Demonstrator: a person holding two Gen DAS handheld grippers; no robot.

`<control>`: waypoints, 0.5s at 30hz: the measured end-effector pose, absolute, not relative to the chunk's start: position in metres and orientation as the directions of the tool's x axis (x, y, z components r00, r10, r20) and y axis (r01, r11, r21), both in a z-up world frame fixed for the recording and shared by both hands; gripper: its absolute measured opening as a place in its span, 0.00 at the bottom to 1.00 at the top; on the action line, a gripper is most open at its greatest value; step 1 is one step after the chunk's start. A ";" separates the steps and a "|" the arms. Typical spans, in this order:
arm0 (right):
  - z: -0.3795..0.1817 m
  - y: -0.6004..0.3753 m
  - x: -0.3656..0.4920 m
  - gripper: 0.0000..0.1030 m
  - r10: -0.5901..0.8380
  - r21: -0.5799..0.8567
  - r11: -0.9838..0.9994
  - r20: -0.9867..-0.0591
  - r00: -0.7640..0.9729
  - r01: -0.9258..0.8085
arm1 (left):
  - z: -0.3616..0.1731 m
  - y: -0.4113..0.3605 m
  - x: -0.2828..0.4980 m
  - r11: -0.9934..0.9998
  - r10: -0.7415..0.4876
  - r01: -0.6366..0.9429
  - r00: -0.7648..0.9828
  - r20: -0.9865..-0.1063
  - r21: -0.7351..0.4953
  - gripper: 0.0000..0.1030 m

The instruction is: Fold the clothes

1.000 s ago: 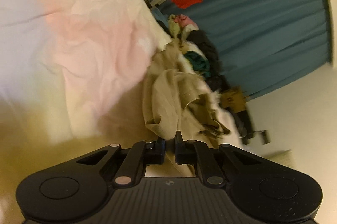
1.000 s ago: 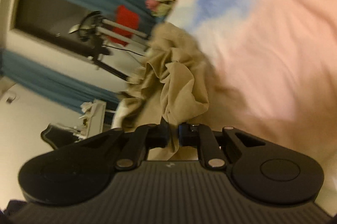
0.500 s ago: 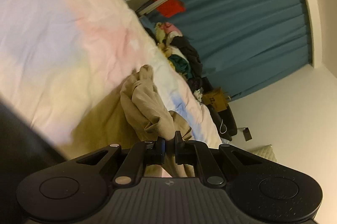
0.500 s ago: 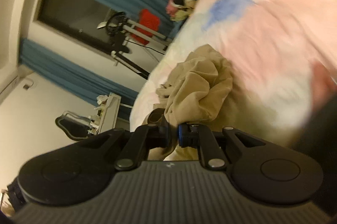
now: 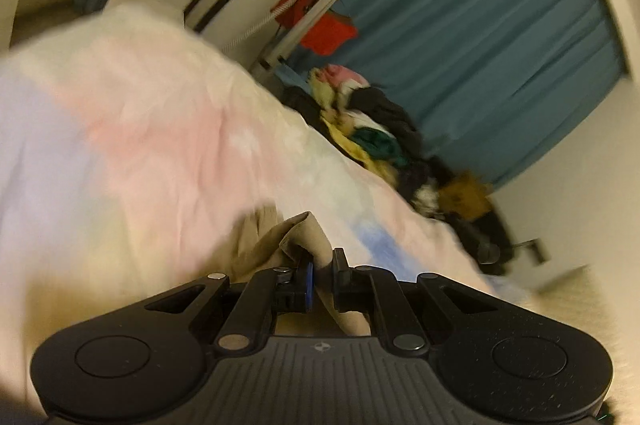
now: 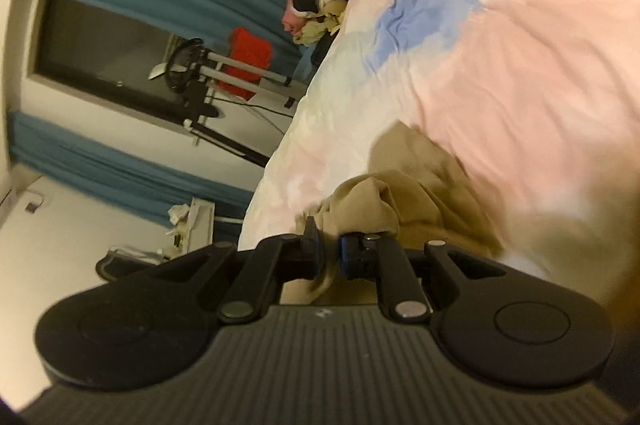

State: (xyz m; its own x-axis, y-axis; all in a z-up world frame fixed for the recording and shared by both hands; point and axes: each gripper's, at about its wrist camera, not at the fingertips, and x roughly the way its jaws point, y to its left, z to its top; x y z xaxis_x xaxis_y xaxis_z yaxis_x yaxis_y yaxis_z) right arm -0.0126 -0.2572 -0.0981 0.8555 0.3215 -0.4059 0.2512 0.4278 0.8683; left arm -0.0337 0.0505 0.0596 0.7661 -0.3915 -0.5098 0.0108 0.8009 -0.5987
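Two grippers were yours to mind, and each was clamped on the same tan garment [image 5: 296,237]. Your left gripper [image 5: 322,275] had its black fingers drawn close together, a soft, creased fold of the matte cloth pinched between the blue-edged pads and peaking just above them. That garment lay bunched on a wrinkled pastel duvet [image 5: 152,129], its patches pink, lilac, cream and blue; motion blurred the weave. Farther right along the bed sat a heaped clothes pile [image 5: 372,129] of dark, yellow and green fabrics, backed by a pleated teal curtain [image 5: 480,37].

Your right gripper [image 6: 328,253] likewise pinched a crumpled wad of the tan cloth [image 6: 400,201], which spread in rumpled lobes over the duvet [image 6: 520,65] to the right. A metal-tubed exercise frame [image 6: 224,73] with a red cloth [image 6: 250,59] draped on it stood at left.
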 end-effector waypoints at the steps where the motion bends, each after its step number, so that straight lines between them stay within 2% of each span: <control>1: -0.101 -0.259 0.007 0.14 0.325 0.862 0.437 -0.418 0.848 0.257 | 0.057 0.044 -0.017 0.813 -0.381 0.006 0.762 -0.524 -0.582 0.09; 6: -0.131 -0.272 0.079 0.14 0.310 0.825 0.427 -0.517 0.798 0.369 | 0.028 0.026 0.048 0.842 -0.372 0.011 0.736 -0.565 -0.539 0.11; 11: -0.156 -0.277 0.098 0.15 0.347 0.826 0.453 -0.510 0.787 0.335 | 0.000 0.023 0.063 0.865 -0.388 0.083 0.736 -0.555 -0.494 0.12; 13: -0.161 -0.279 0.098 0.20 0.365 0.834 0.455 -0.495 0.789 0.312 | -0.004 0.024 0.060 0.867 -0.403 0.117 0.739 -0.541 -0.485 0.23; 14: -0.156 -0.276 0.094 0.24 0.382 0.845 0.460 -0.464 0.799 0.271 | -0.005 0.024 0.061 0.862 -0.419 0.139 0.736 -0.531 -0.488 0.43; 15: -0.152 -0.274 0.091 0.36 0.398 0.856 0.464 -0.433 0.809 0.230 | -0.005 0.024 0.060 0.855 -0.443 0.170 0.730 -0.520 -0.490 0.64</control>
